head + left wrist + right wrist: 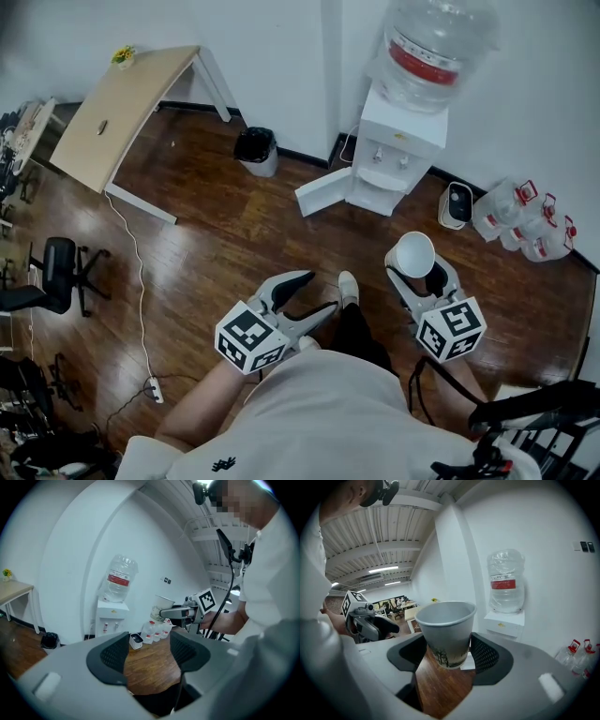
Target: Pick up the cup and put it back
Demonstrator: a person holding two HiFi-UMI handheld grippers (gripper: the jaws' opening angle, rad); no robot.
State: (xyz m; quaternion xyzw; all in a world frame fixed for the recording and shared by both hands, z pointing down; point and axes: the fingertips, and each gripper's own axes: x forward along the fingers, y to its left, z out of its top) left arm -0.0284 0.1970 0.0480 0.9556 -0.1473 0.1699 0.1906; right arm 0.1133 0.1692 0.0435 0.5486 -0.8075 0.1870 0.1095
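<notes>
Paper cup (446, 632) partly hides right jaws.

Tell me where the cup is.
Head view, right side: the cup stands upright, clamped by the right gripper, above the wooden floor near the water dispenser.

- Soft, even indoor light; ceiling strip lights (383, 569) glow in the right gripper view.
- Wooden floor (234, 234) shows faint sheen.
- Gripper views bend fisheye, corners black; paper cup (446, 630) sharp.
</notes>
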